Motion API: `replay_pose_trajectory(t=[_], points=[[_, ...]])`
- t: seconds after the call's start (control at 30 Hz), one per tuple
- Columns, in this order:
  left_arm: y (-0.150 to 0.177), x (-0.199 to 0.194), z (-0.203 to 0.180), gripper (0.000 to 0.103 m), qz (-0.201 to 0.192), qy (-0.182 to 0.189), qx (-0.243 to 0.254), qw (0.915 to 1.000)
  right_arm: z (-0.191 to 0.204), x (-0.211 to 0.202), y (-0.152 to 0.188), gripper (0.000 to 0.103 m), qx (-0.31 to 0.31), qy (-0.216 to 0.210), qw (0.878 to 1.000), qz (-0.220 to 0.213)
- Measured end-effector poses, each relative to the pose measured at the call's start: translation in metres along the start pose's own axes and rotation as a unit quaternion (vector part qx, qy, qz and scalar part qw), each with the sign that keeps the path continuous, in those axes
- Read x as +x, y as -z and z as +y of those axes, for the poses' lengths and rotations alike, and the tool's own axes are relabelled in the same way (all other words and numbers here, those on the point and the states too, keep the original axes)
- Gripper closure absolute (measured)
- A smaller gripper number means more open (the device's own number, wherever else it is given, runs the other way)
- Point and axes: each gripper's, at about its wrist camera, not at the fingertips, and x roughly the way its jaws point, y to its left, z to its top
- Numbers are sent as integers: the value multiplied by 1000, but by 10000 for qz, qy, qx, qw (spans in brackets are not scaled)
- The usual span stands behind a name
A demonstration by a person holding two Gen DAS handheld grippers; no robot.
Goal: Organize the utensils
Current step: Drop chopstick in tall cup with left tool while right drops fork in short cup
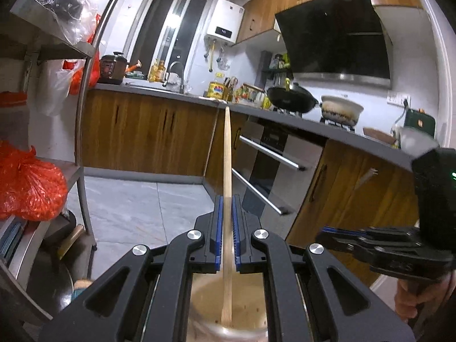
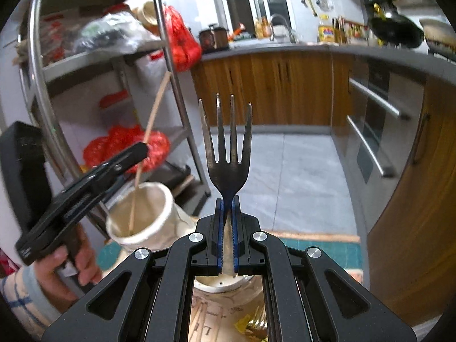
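Now, left gripper (image 1: 227,228): clamped on chopstick (image 1: 227,154), its lower end inside holder (image 2: 142,216).
Right gripper (image 2: 227,228): clamped on fork (image 2: 228,148), tines up, second holder (image 2: 228,283) directly beneath.

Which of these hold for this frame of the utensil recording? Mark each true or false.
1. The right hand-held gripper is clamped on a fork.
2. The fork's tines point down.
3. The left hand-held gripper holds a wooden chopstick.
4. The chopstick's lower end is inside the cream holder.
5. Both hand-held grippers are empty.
1. True: the right hand-held gripper is shut on the fork at its neck.
2. False: the tines point up and away from the camera.
3. True: the left hand-held gripper is shut on the chopstick.
4. True: its lower end sits in the cream holder.
5. False: each grips a utensil.
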Motion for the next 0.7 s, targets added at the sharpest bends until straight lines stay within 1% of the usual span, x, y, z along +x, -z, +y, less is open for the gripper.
replay_pose_trajectory(t=[0.13, 0.23, 0.33, 0.43, 0.5, 0.53, 0.57, 0.63, 0.67, 0.7], points=[[11, -4, -4, 97, 134, -49, 141, 9998, -6, 16, 11, 97, 166, 28, 9996, 239], [15, -6, -8, 97, 167, -63, 257, 9995, -10, 20, 15, 97, 211, 90, 9993, 290], [18, -6, -12, 96, 228, -163, 447, 9986, -10, 24, 18, 97, 237, 143, 9990, 340], [17, -8, -13, 94, 235, -197, 461, 9985, -10, 27, 20, 97, 231, 147, 9990, 344], [15, -12, -13, 84, 194, -262, 477, 9983, -8, 26, 20, 97, 194, 183, 9991, 333], [14, -14, -13, 77, 161, -281, 488, 9983, -7, 27, 19, 97, 181, 200, 9991, 331], [13, -17, -14, 73, 124, -297, 509, 9982, -6, 27, 19, 97, 176, 211, 9991, 329], [11, -22, -15, 72, 92, -330, 555, 9979, -6, 25, 19, 97, 173, 212, 9992, 303], [10, -24, -15, 71, 93, -352, 562, 9978, -7, 24, 19, 94, 180, 218, 9992, 293], [9, -26, -16, 69, 91, -376, 556, 9977, -8, 23, 18, 87, 194, 209, 9992, 280]])
